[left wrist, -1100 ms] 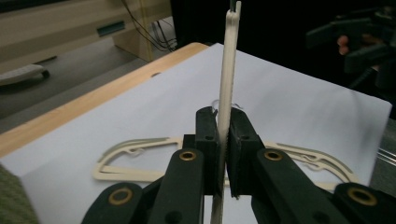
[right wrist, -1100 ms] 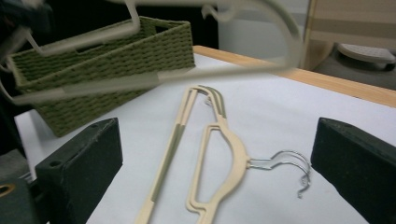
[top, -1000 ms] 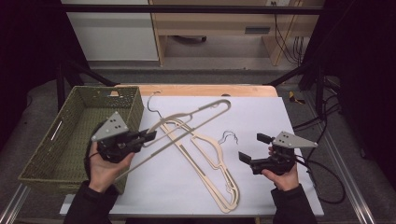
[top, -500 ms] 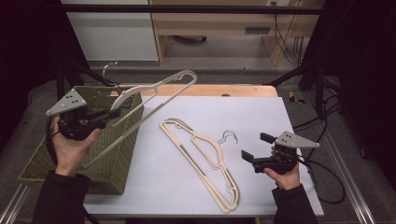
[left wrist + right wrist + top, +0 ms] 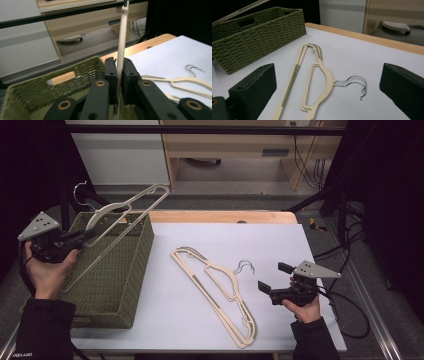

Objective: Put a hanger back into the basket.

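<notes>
My left gripper (image 5: 84,236) is shut on the bar of a cream hanger (image 5: 131,203) and holds it tilted above the green woven basket (image 5: 116,270). In the left gripper view the pads (image 5: 110,75) pinch the hanger's thin edge (image 5: 122,37), with the basket (image 5: 37,90) below. Two more cream hangers (image 5: 215,282) with wire hooks lie stacked on the white table top. My right gripper (image 5: 272,276) stands open just right of them, near their hooks. In the right gripper view the stacked hangers (image 5: 318,71) lie ahead, between the open jaws of the right gripper (image 5: 327,82).
The basket (image 5: 257,32) stands at the table's left edge. The white sheet (image 5: 280,245) covers a wooden table top (image 5: 225,216). Black frame bars and cables (image 5: 345,245) run along the right side. A desk and floor lie beyond the far edge.
My left hand has carried the hanger from the table's middle leftward to above the basket. The right hand and the two lying hangers have stayed put.
</notes>
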`<state>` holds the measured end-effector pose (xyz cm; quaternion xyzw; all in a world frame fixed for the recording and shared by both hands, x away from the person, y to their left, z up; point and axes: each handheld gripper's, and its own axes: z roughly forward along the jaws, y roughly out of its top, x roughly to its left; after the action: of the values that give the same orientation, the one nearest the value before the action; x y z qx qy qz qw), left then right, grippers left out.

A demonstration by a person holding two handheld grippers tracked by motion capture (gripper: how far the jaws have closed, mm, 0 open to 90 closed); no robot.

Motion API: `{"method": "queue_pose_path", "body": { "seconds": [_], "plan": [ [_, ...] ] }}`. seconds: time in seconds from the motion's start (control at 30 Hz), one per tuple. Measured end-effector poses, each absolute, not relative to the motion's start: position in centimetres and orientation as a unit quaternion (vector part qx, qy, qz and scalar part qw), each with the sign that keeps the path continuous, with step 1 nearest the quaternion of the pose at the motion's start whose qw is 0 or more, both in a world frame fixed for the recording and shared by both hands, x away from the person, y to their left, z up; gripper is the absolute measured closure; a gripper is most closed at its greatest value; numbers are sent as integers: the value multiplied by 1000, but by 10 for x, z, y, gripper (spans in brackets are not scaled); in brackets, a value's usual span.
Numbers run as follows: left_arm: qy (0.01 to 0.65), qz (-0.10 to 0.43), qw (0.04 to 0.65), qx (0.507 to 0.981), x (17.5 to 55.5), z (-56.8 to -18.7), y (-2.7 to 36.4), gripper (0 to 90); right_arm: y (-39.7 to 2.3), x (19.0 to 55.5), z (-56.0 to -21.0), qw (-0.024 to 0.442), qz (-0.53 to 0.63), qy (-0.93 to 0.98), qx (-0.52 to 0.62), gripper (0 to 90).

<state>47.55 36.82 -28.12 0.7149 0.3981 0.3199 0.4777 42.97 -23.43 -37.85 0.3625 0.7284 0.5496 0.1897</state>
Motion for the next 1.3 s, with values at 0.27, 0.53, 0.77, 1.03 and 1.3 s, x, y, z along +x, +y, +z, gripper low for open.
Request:
{"method": "queue_pose_path", "body": {
  "seconds": [0.27, 0.53, 0.77, 1.03, 1.3],
  "plan": [
    [417, 332, 437, 725, 482, -304, 398, 841, -232, 431, -380, 189, 547, 729, 365, 15],
    [423, 334, 402, 740, 482, -323, 415, 842, -232, 431, -380, 188, 546, 730, 366, 15],
    [419, 324, 397, 750, 477, -338, 425, 852, -231, 431, -381, 188, 545, 731, 365, 15],
    [421, 323, 369, 763, 469, -346, 434, 860, -230, 432, -382, 186, 544, 733, 365, 16],
    [421, 328, 345, 772, 469, -372, 429, 859, -229, 432, -383, 184, 542, 734, 365, 16]
  ]
}}
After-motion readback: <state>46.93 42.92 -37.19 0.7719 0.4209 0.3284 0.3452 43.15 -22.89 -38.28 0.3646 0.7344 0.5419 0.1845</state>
